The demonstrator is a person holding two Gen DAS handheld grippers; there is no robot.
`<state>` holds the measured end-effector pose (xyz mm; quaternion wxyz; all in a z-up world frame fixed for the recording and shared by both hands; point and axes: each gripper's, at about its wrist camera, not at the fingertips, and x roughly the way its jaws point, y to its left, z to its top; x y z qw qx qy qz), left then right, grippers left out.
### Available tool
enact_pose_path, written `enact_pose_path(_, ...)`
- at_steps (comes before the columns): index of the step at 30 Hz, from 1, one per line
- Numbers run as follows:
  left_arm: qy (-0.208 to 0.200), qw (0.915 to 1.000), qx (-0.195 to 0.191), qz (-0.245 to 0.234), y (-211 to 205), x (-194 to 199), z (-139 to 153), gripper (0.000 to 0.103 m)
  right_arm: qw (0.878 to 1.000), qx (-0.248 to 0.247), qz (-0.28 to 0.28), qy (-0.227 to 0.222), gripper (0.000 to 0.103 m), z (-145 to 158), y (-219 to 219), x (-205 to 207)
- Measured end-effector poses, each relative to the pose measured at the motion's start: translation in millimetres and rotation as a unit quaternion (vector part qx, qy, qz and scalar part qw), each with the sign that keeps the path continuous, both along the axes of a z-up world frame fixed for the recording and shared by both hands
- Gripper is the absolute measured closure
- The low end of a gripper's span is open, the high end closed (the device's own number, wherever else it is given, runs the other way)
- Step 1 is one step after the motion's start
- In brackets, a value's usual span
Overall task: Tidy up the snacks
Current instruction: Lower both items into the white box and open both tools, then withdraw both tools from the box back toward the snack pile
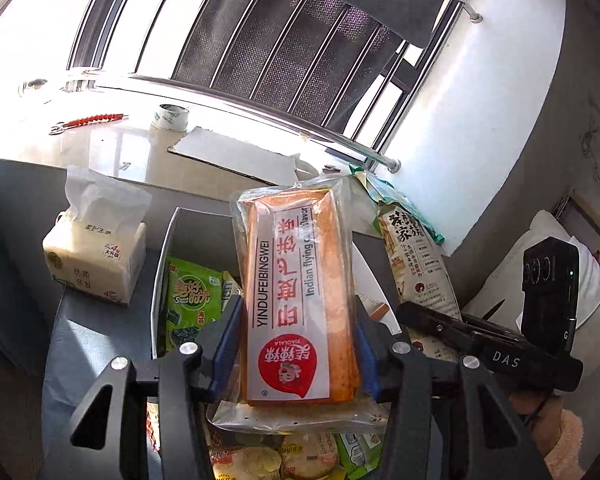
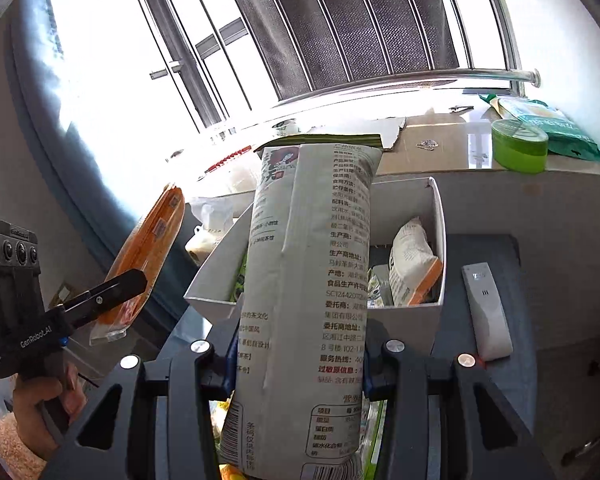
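Observation:
My left gripper [image 1: 296, 344] is shut on an orange flying-cake packet [image 1: 296, 280] in clear wrap, held upright above a white box [image 1: 162, 280] of snacks. My right gripper [image 2: 300, 356] is shut on a tall white snack bag [image 2: 308, 280] with black Chinese print, held upright over the same white box [image 2: 438, 240]. That bag also shows in the left wrist view [image 1: 416, 256], at the right. The orange packet shows in the right wrist view [image 2: 148, 256], at the left. A green seaweed pack [image 1: 190, 300] and other small packets lie in the box.
A tissue pack [image 1: 96, 256] stands left of the box. A white remote [image 2: 486, 312] lies right of it. On the sill behind are a tape roll [image 1: 170, 118], cardboard [image 1: 236, 156], a green tub [image 2: 520, 146] and a green bag [image 2: 560, 128].

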<state>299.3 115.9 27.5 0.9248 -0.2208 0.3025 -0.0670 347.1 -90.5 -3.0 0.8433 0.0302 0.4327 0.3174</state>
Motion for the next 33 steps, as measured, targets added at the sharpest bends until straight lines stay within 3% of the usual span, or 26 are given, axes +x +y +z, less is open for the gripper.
enact_pose_path(4, 0.028, 0.9995, 0.015, 0.004, 3, 43, -14, 0.044, 1.0, -0.014, -0.013, 0.021, 0.055, -7, 22, 53)
enact_pose_path(6, 0.051, 0.9984, 0.025, 0.007, 3, 57, -22, 0.014, 0.999, -0.017, -0.02, 0.029, 0.054, -13, 29, 71)
enact_pose_path(7, 0.051, 0.9981, 0.03, 0.018, 4, 56, -25, 0.0, 0.999, -0.014, -0.019, 0.042, 0.047, -17, 32, 79)
enact_pose_path(8, 0.047, 0.9979, 0.034, 0.028, 7, 54, -25, 0.0, 0.998, -0.009, -0.019, 0.052, 0.017, -21, 33, 84)
enact_pose_path(9, 0.047, 0.9977, 0.035, 0.033, 9, 51, -25, 0.0, 0.998, -0.008, -0.024, 0.054, 0.0, -23, 33, 86)
enact_pose_path(15, 0.024, 0.9969, 0.072, 0.024, 10, 19, -9, 0.0, 0.999, 0.023, -0.037, 0.029, 0.0, -18, 18, 72)
enact_pose_path(20, -0.013, 0.9953, 0.095, 0.009, 0, -34, 13, 0.0, 0.998, 0.052, -0.03, 0.003, 0.0, 7, -2, 41)
enact_pose_path(27, -0.064, 0.994, 0.089, -0.009, -30, -148, 9, 0.0, 0.996, 0.069, 0.009, -0.06, 0.0, 31, -51, -62)
enact_pose_path(33, -0.088, 0.9898, 0.112, 0.006, -64, -239, -27, 0.0, 0.995, 0.039, 0.008, -0.087, 0.0, 5, -91, -161)
